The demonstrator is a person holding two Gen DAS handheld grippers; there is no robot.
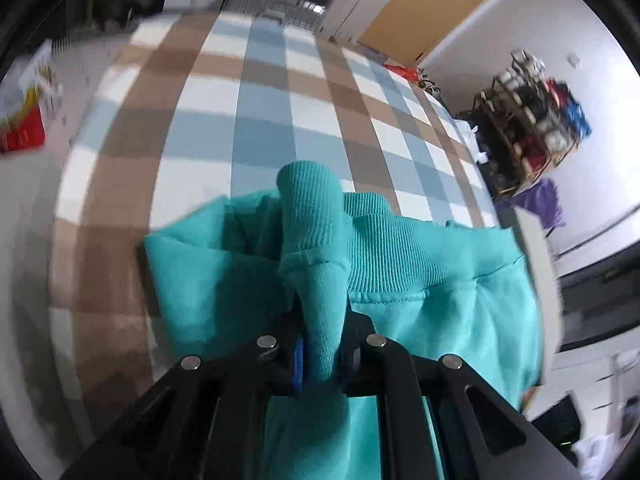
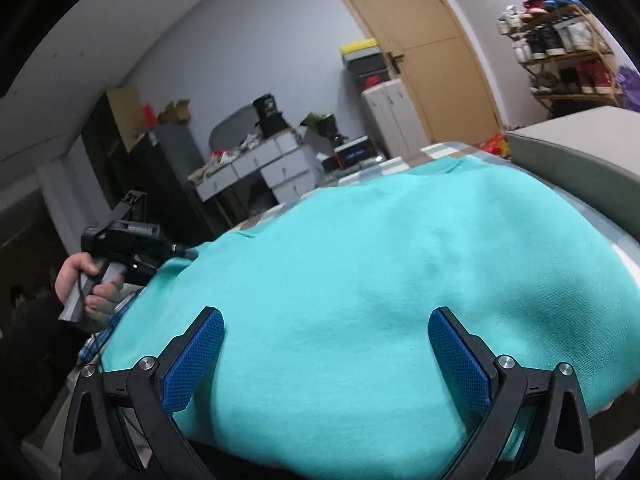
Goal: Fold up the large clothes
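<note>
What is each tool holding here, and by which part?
The left tool pinches the teal sweatshirt by a sleeve just behind its ribbed cuff. The right tool is open, holding nothing.

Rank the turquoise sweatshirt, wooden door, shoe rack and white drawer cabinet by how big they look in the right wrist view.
1. Turquoise sweatshirt, though nearness to the camera inflates it.
2. Wooden door.
3 and 4. Shoe rack and white drawer cabinet: they look alike in size, and the rack is cut off at the picture's edge.

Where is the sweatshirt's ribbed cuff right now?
In the left wrist view the cuff stands up at centre, above the shut left tongs that pinch the sleeve, with the checked bedspread behind it.
</note>
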